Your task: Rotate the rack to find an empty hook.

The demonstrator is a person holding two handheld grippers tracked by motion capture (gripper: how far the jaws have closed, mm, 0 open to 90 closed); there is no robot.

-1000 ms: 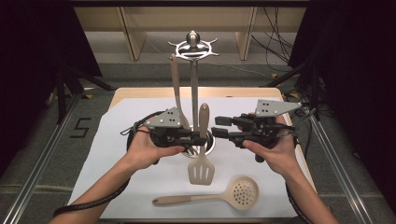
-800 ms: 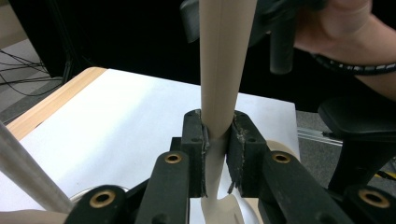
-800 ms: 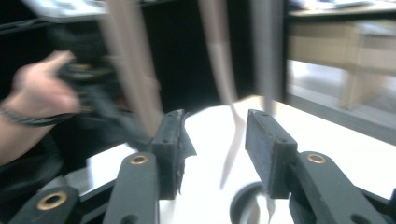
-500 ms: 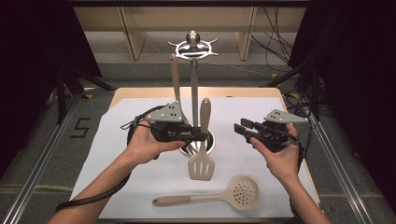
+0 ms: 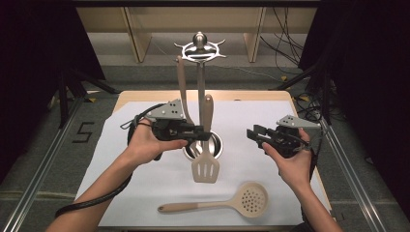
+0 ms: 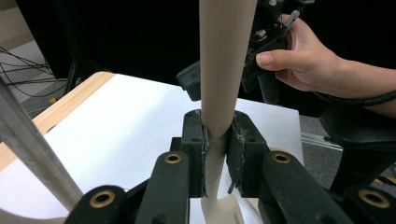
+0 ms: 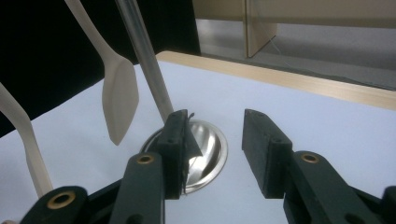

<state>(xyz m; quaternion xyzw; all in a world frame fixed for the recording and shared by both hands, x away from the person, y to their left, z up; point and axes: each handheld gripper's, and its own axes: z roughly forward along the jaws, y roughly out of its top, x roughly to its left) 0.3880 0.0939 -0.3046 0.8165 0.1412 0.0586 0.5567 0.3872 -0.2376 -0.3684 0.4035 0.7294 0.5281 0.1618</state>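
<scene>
slotted spatula (image 5: 206, 164) — smooth beige handle

Matt beige spatula (image 5: 205, 159), seemingly plastic; glossy polished metal stand (image 5: 199, 92); white paper sheet (image 5: 145, 179).

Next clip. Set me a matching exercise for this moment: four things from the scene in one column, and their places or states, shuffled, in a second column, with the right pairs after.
Things:
1. slotted spatula
2. skimmer spoon
3. left gripper
4. right gripper

States:
A. jaws open, holding nothing
B. lying flat on the white sheet at the near edge
C. shut on a beige handle
D. held upright, blade down, in front of the rack's steel base

Pairs: 1-D, 2-B, 3-C, 4-A
</scene>
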